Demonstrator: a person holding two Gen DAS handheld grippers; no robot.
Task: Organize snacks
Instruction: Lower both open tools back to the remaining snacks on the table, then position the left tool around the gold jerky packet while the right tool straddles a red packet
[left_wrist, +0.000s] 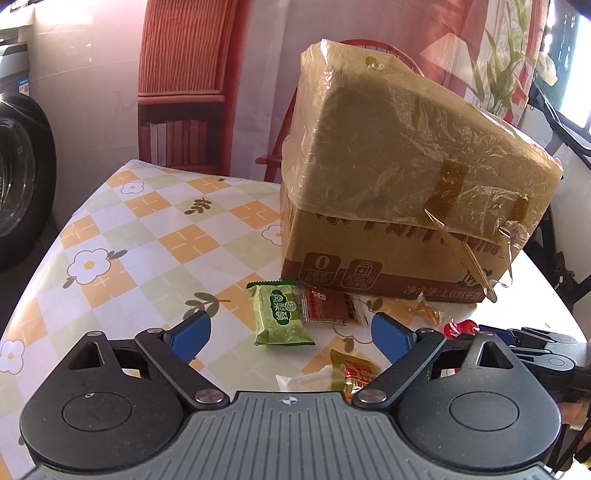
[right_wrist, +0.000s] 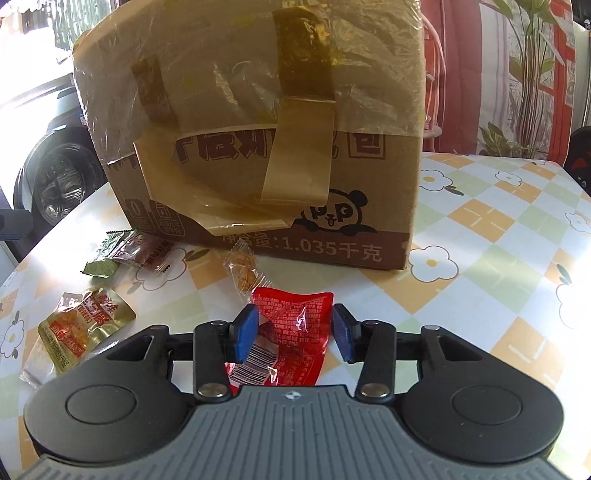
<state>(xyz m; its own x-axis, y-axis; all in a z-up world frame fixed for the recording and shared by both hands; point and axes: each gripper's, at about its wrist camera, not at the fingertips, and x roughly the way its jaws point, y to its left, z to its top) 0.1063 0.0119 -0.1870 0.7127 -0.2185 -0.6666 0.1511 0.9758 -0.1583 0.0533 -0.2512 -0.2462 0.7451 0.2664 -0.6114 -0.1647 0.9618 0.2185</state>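
On the worktop (left_wrist: 147, 229), covered in a checked cloth with flower prints, the left claw (left_wrist: 291, 336) stood with its blue pads wide apart and nothing gripped. Between and just ahead of those pads lay a green snack packet (left_wrist: 279, 314), flat on the cloth. Touching its right edge was a clear-wrapped reddish-brown snack (left_wrist: 328, 306), close to the foot of the cardboard box (left_wrist: 369, 258). Nearer the left camera, a gold and red pouch (left_wrist: 351, 369) lay partly over a pale white packet (left_wrist: 306, 382), both half hidden behind the claw's body.

The box stood upright in the middle of the worktop, its top wrapped in crinkled clear plastic and strips of brown tape. A small orange candy in a clear twist wrapper (right_wrist: 243, 269) lay just beside the box's front bottom edge.

Further right, the red snack pouch (right_wrist: 291, 328) lay on the cloth between the pads of the right claw (right_wrist: 295, 332). The left pad touched the pouch's edge near the barcode label, while the right pad stood just beside the other edge; whether it pressed there could not be told. The jaws were partly closed around the pouch. To the right of that, the cloth ran on in sunlight.
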